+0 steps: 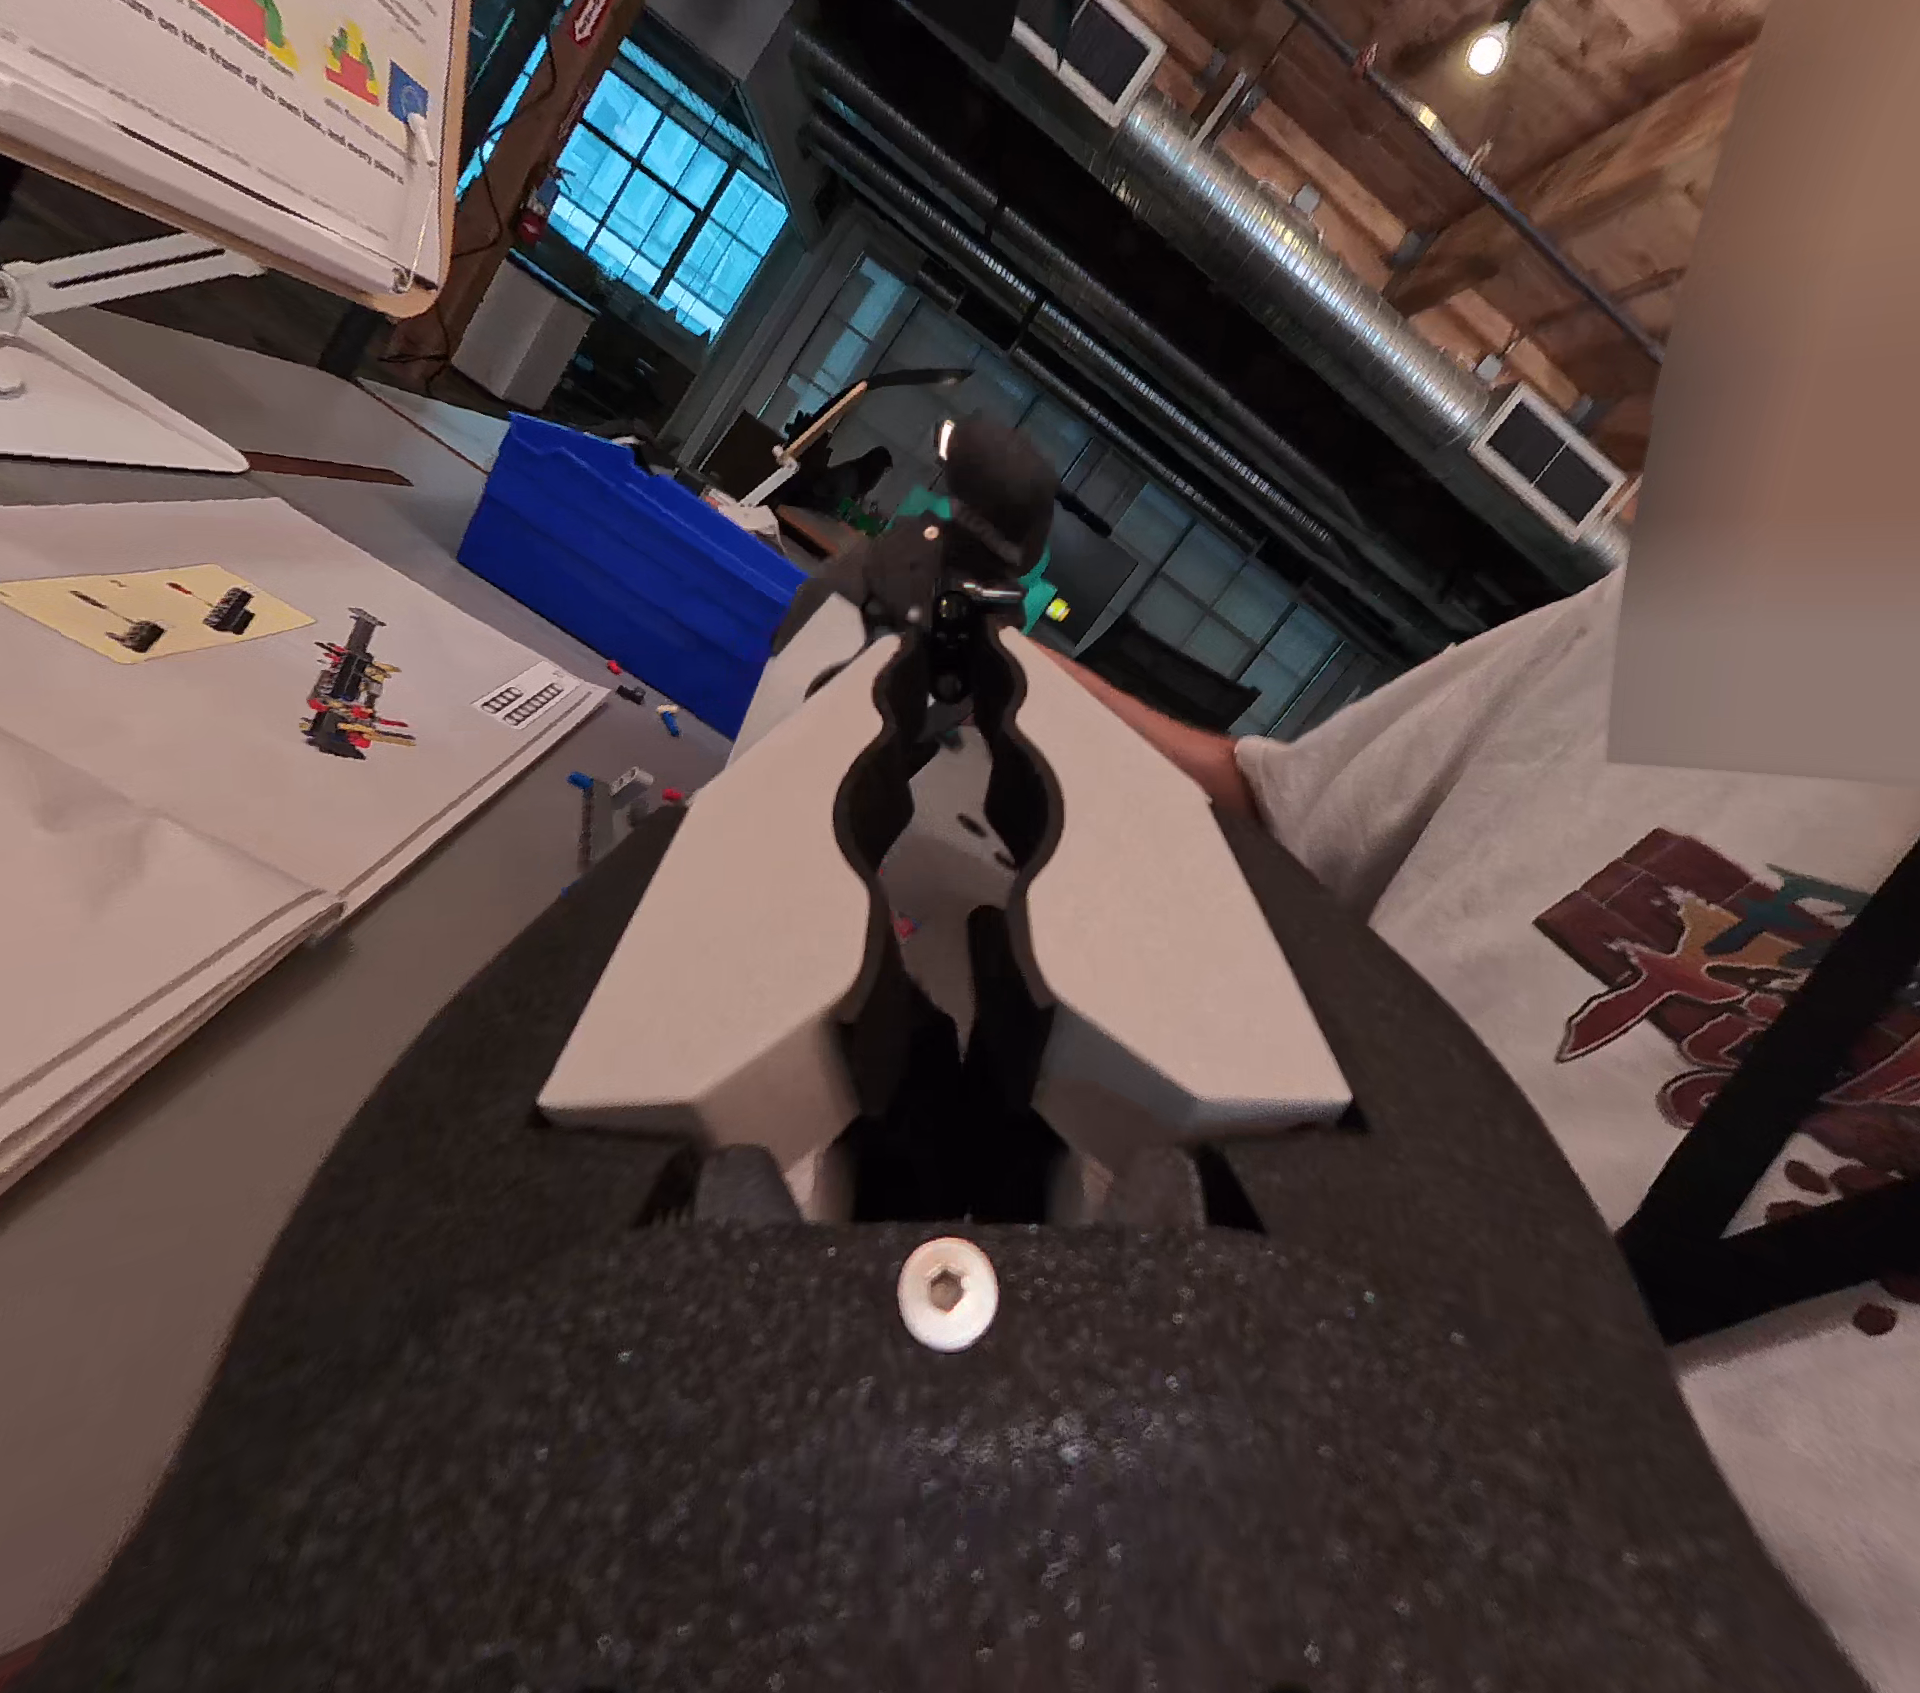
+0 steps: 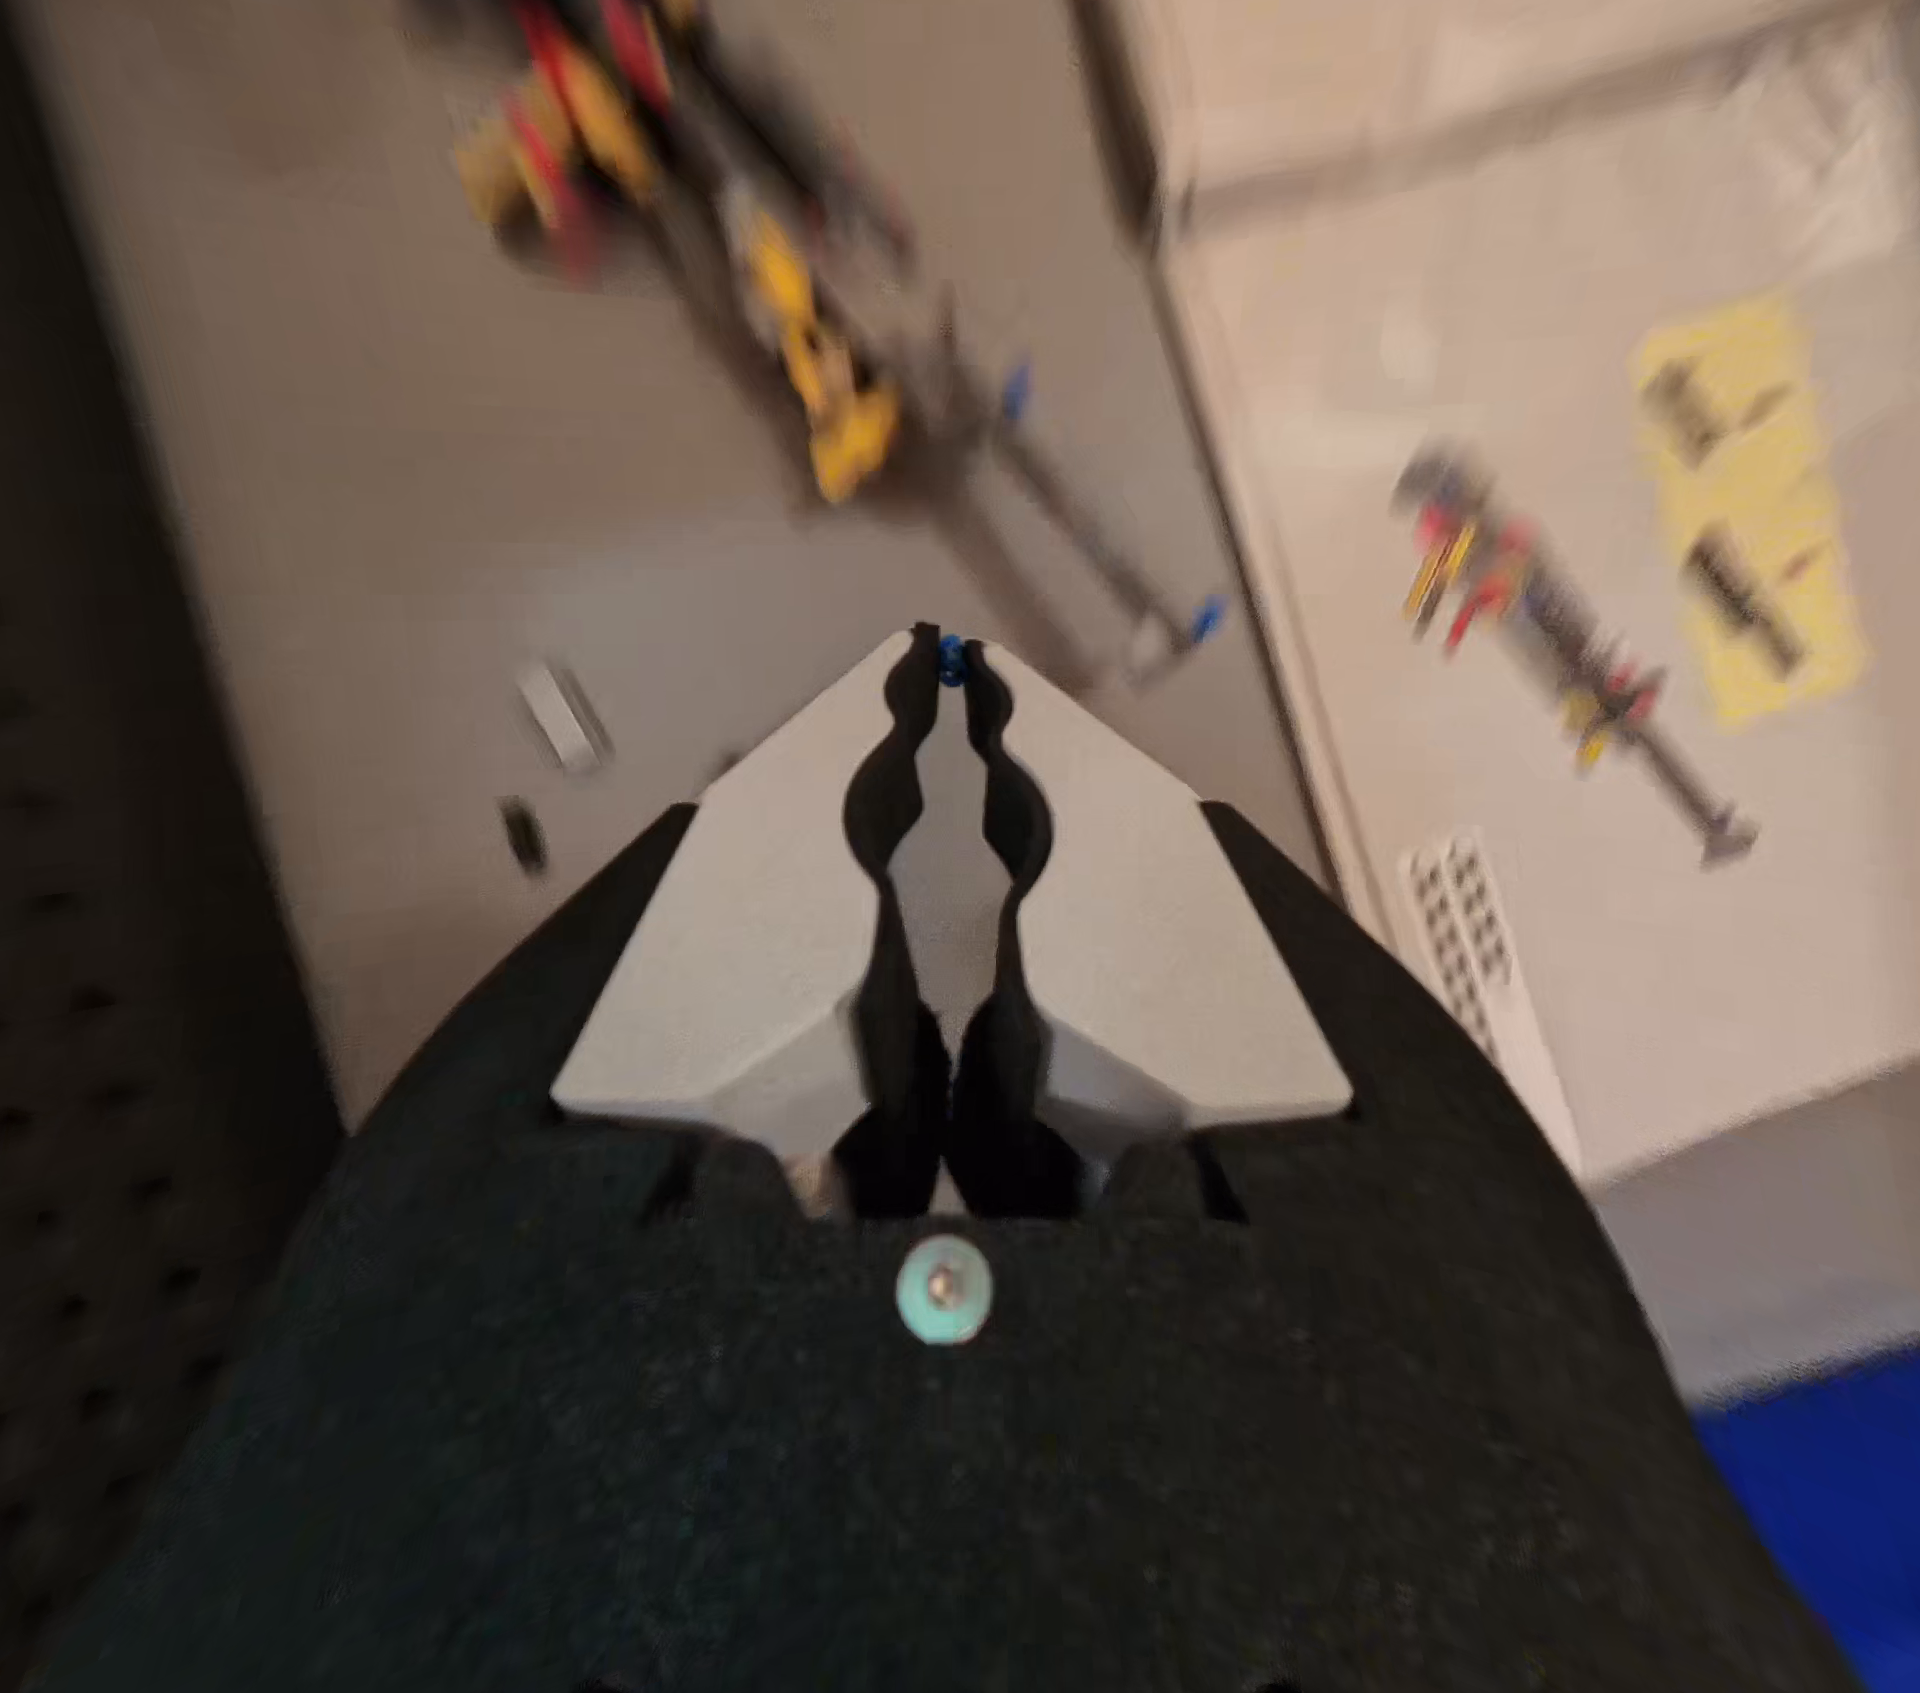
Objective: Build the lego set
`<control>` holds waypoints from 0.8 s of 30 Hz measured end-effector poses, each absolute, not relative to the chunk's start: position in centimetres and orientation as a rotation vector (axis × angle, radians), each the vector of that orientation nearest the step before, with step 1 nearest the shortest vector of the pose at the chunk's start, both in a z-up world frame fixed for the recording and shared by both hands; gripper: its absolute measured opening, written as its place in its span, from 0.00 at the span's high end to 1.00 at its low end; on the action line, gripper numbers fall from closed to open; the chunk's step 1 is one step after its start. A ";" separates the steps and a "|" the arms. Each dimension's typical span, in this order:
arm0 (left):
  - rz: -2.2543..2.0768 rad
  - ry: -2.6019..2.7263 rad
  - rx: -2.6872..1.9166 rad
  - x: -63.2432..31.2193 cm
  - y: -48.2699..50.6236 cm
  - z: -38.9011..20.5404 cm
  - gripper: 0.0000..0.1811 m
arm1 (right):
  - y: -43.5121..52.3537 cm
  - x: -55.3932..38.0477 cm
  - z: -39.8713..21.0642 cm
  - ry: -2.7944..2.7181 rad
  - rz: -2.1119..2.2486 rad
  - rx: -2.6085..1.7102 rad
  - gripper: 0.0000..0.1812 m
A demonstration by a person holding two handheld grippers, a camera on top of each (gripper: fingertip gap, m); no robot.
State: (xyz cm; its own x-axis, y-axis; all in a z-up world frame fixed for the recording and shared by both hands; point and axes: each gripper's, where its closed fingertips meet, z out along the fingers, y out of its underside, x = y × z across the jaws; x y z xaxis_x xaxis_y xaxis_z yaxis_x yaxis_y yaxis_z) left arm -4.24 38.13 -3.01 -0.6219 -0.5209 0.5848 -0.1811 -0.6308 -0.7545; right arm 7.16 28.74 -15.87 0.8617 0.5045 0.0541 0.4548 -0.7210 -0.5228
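Left hand-held gripper [image 1: 948,656] is raised off the bench [image 1: 208,1072], clamped on a black lego assembly [image 1: 951,573]. Right hand-held gripper [image 2: 943,656] pinches a small blue pin [image 2: 950,662] above blurred lego pcs [image 2: 821,355] w/ instruction booklet [image 2: 1558,293] beside

Loose pieces [image 1: 636,786] between booklet [image 1: 260,770] and bin [image 1: 623,563]

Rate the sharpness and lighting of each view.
Left wrist view: sharp, wide-angle bending at the edges, a ceiling lamp glaring. Right wrist view: heavy motion blur smears the lego model and booklet; only the hand-held gripper looks crisp.
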 end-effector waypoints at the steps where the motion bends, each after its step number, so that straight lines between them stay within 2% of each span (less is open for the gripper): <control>1: -2.394 1.194 -1.244 -4.3 38.3 -2.8 0.97 | 30.6 5.5 -12.8 -0.617 0.200 -2.355 0.98; 4: -2.543 1.091 -1.241 -4.4 38.7 -2.2 0.97 | 34.4 -0.4 -3.9 -0.412 0.496 -1.941 0.98; 7: -2.625 1.032 -1.247 -4.4 39.0 -2.1 0.97 | 36.5 -3.0 -1.1 -0.330 0.548 -1.803 0.98; 24: -2.823 0.903 -1.168 -5.1 38.2 -0.9 0.97 | 38.3 -5.2 -1.4 -0.243 0.585 -1.711 0.98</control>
State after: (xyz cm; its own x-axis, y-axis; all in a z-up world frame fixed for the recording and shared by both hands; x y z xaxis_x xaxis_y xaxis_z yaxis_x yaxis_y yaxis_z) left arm -5.09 38.17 -0.89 -0.7301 -0.1688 0.6622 -0.2471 -0.8383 -0.4861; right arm -5.25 38.34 -1.41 0.8491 0.4666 -0.2476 -0.1547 -0.2286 -0.9612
